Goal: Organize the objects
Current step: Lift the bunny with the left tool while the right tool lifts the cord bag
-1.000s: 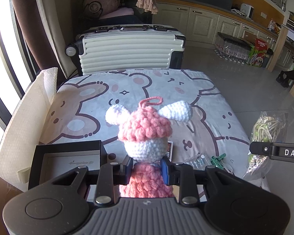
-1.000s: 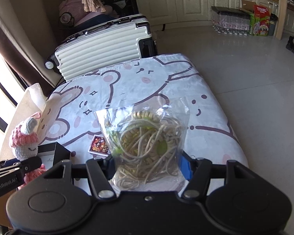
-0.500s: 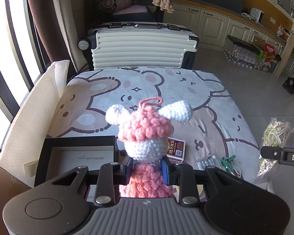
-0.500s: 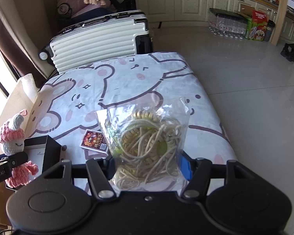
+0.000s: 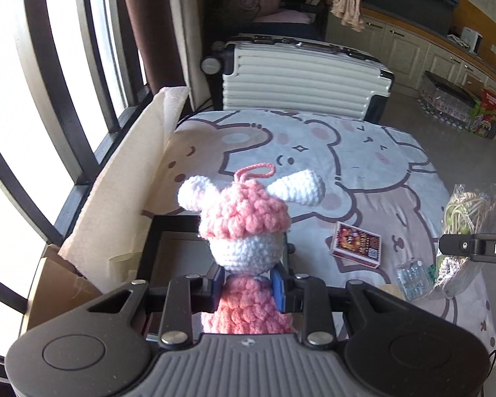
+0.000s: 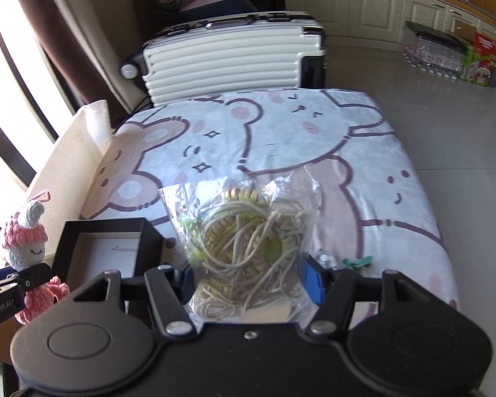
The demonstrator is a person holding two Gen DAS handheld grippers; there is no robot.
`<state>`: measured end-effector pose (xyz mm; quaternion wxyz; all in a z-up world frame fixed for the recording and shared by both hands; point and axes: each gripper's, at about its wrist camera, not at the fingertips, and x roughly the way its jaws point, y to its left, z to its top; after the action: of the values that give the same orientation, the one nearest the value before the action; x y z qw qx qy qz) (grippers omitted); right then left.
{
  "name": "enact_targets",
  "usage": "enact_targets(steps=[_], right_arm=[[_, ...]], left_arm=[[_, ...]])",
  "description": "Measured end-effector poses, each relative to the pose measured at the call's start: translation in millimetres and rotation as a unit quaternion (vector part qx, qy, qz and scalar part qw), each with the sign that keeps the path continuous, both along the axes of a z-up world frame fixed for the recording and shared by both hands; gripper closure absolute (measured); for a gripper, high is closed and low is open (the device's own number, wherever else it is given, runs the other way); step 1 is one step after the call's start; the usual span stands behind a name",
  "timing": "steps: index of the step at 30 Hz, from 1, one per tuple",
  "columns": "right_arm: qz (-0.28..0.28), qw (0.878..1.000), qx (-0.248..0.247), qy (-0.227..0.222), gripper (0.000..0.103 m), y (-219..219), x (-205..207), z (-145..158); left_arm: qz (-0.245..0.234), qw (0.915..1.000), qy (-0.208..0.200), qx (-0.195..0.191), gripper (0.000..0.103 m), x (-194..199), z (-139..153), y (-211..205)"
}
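Note:
My left gripper (image 5: 248, 284) is shut on a pink and white crochet doll (image 5: 244, 218), held upright above an open black box (image 5: 168, 248) at the table's near left. The doll (image 6: 26, 248) and box (image 6: 105, 244) also show in the right wrist view. My right gripper (image 6: 251, 281) is shut on a clear bag of beige cord (image 6: 248, 231), held above the table's near edge; the bag also shows in the left wrist view (image 5: 466, 218). A small card box (image 5: 355, 243), a clear packet (image 5: 413, 278) and a green clip (image 6: 357, 261) lie on the bear-print cloth (image 6: 281, 139).
A white ribbed suitcase (image 5: 297, 79) stands behind the table. A cream foam sheet (image 5: 122, 198) leans along the table's left edge by the window. Kitchen cabinets (image 6: 380, 3) and packs of bottles (image 6: 433, 53) stand across the tiled floor on the right.
My left gripper has carried the doll left, so it now hangs over the black box. My right gripper has shifted a little left with the bag.

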<state>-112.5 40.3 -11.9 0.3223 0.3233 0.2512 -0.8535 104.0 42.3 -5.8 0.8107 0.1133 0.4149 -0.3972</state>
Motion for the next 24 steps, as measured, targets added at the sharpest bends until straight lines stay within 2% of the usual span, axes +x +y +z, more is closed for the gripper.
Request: enact_targets(steps=[10,24], right_arm=[[0.044,0.999,0.026,-0.001,0.04,-50,36,-25],[0.075,0.997,0.026,-0.023,0.04,-83,61,-44]], left_arm=[[0.04,0.9991,0.011,-0.001,0.071,38,-9,40],[0.052,0.9985,0.013,-0.002,0.071,59,-19,47]])
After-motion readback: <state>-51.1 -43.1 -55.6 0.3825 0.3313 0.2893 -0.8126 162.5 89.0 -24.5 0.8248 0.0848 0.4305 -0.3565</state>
